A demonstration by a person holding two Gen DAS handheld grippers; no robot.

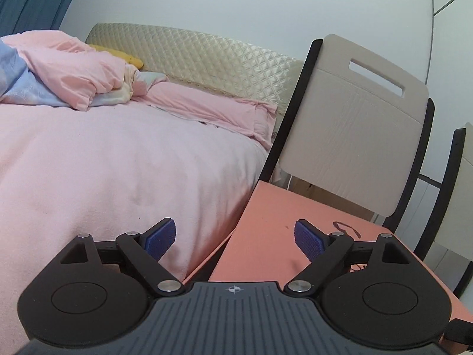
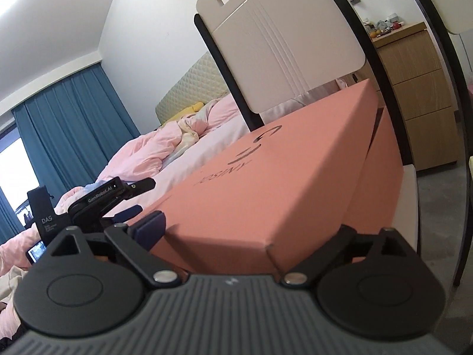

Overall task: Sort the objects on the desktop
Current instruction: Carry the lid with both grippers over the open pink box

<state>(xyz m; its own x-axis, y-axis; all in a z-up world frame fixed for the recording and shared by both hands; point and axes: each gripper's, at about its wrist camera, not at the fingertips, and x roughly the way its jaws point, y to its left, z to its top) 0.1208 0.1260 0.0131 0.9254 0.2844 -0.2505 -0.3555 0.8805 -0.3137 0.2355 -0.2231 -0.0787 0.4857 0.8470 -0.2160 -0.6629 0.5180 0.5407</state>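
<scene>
A salmon-pink cardboard box [image 2: 280, 183] with dark lettering on its lid rests on a chair seat. In the left wrist view the box lid [image 1: 283, 245] lies under my open left gripper [image 1: 235, 238], whose blue pads [image 1: 161, 238] are wide apart and hold nothing. My right gripper [image 2: 245, 224] is open around the box's near corner; its left blue pad [image 2: 150, 224] is next to the box side and its right finger is hidden behind the box. The left gripper [image 2: 118, 198] also shows in the right wrist view, over the box's far left edge.
A beige chair back [image 1: 354, 130] with black frame rises behind the box. A bed with pink sheets [image 1: 118, 162] and a quilted headboard lies to the left. Blue curtains [image 2: 74, 124] hang by a window. A wooden drawer unit [image 2: 422, 88] stands at the right.
</scene>
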